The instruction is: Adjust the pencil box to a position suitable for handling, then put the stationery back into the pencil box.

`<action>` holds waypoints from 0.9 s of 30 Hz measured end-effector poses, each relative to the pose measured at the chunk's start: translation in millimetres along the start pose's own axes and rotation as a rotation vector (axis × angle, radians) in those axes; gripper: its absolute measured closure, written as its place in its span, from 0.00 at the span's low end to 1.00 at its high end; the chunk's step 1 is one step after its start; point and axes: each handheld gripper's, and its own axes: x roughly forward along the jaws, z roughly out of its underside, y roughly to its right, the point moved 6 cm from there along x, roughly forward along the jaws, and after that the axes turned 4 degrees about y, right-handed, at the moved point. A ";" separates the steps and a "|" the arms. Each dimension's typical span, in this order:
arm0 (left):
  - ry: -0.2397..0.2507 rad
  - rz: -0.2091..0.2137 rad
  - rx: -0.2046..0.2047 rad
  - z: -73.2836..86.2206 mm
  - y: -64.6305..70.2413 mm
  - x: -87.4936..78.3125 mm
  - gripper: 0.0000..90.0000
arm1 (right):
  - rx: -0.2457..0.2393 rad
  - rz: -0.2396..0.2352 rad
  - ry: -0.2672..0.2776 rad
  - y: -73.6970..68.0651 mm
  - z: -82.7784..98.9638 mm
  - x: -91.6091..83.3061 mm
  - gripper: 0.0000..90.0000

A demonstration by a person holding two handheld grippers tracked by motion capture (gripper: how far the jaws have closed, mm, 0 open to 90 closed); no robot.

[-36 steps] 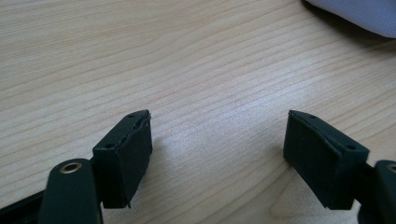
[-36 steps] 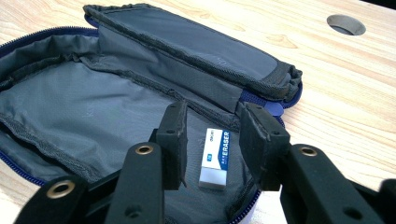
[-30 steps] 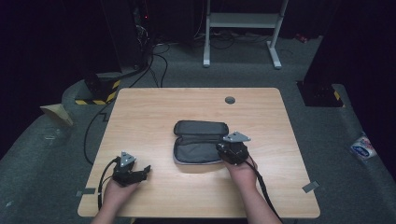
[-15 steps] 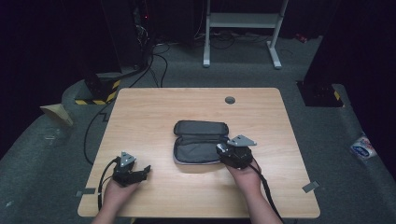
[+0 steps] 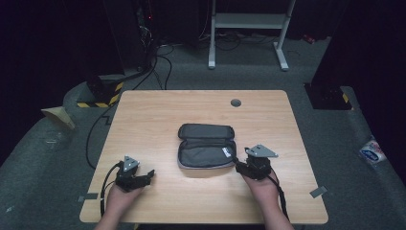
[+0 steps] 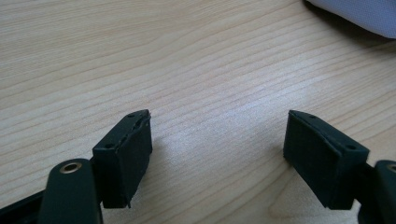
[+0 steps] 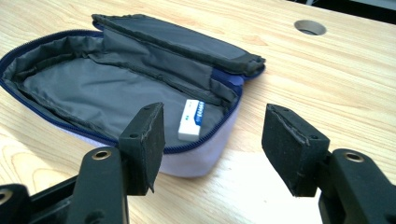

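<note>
- 1 pencil case (image 5: 206, 152) lies unzipped on the wooden bench (image 5: 158, 115), a little right of the bench's middle; its lid flap is folded back toward the far side.
- Inside its grey lining, at the right end, lies 1 white eraser (image 7: 191, 119) with blue print; in the high view it shows as a pale patch (image 5: 228, 152).
- The case's long axis runs left to right across the bench, with the open mouth facing up. The eraser's long axis runs roughly near to far.
- 1 round cable hole (image 5: 235, 102) sits in the bench beyond the case.
- 2 grippers are on the near half of the bench, 1 in each hand.
- The right gripper (image 5: 242, 165) sits just beside the case's near right corner; its jaws have just been opening and stand spread, with nothing pinched.
- The left gripper (image 5: 149, 175) rests well left of the case, with its jaws spread over bare wood.
</note>
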 end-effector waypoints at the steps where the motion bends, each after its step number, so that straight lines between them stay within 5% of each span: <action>1: 0.000 0.000 0.000 0.0 0.0 0.0 0.27 | 0.004 0.006 0.005 3.2 1.8 -4.1 0.44; 9: 0.000 0.001 -0.002 0.2 0.3 -0.2 0.27 | 0.005 0.037 0.012 16.6 8.2 -19.4 0.42; 19: 0.000 -0.008 -0.006 0.6 0.6 -0.8 0.27 | 0.026 0.086 0.016 52.7 33.9 -46.2 0.32; 27: -0.003 -0.012 -0.009 1.1 0.6 -1.0 0.25 | 0.082 0.160 -0.133 80.1 86.9 -48.3 0.24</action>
